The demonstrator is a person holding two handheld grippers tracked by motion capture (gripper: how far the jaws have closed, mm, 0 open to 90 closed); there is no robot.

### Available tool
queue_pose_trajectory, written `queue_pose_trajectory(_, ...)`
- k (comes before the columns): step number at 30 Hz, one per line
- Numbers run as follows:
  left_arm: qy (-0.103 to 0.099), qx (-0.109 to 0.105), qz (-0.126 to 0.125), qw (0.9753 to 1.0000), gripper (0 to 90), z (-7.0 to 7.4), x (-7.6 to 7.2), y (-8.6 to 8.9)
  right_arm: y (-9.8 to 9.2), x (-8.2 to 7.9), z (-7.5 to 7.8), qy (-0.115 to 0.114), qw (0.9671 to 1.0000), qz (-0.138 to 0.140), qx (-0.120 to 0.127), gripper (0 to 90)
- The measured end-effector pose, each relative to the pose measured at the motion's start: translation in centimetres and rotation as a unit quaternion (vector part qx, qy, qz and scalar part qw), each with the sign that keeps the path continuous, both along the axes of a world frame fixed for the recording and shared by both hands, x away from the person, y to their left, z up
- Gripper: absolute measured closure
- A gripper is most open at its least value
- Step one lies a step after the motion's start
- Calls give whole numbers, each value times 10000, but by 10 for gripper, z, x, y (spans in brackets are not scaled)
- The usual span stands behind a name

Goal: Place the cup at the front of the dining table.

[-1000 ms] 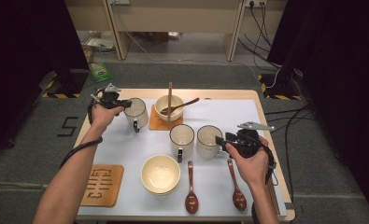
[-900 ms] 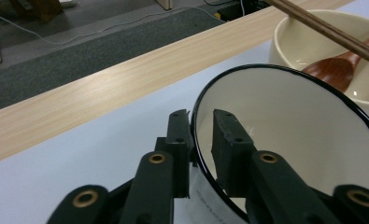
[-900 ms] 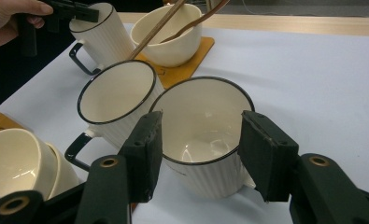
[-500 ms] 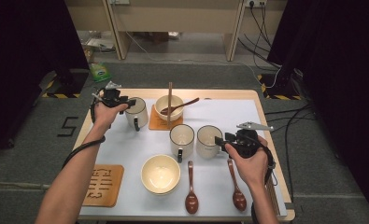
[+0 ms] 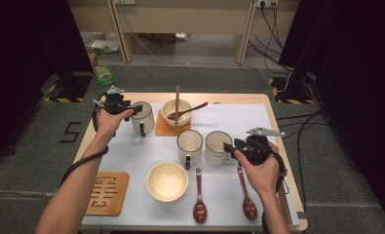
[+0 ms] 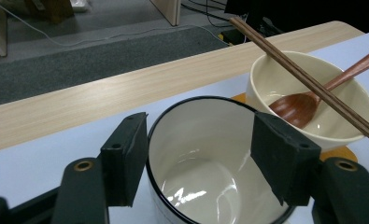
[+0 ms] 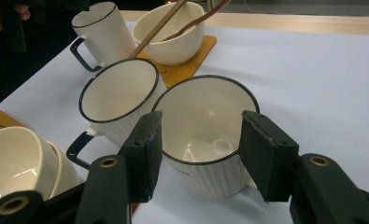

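Two ribbed cream mugs with dark rims stand upright: the left gripper [image 6: 198, 158] grasps the upper-left mug [image 6: 210, 163], the right gripper [image 7: 198, 149] clasps the centre-right mug [image 7: 205, 140].

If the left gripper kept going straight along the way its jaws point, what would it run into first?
The left gripper already has the mug between its jaws, so the mug comes first. Behind it stands the bowl with spoon and chopsticks, probably next, though depth is unclear.
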State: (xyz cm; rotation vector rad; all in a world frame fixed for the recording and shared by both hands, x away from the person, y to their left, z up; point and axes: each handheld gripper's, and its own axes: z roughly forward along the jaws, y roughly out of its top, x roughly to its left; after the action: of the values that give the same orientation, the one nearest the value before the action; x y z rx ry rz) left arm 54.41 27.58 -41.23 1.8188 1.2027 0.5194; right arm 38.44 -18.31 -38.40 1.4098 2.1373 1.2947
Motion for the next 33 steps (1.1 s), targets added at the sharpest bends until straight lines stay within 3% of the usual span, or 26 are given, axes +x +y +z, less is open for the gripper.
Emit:
queue_pose_trajectory(10,-147,-164,78,9997,301,1,-24,-7,0,0,0,4,10000,-7,-5,491)
queue_pose_trajectory(16,-136,-140,130,9997,292,-3,-44,-9,1,-1,0,11,10000,-3,-1,491)
queue_pose_trajectory(26,-69,-51,192,9998,285,-12,-65,-19,1,-1,0,14,10000,4,-15,491)
queue_pose_trajectory(29,-38,79,245,9997,290,-18,-71,-24,2,-1,0,18,10000,13,-18,491)
queue_pose_trajectory(33,6,107,294,9995,350,-28,-75,-27,2,-1,1,3,10000,16,-16,491)
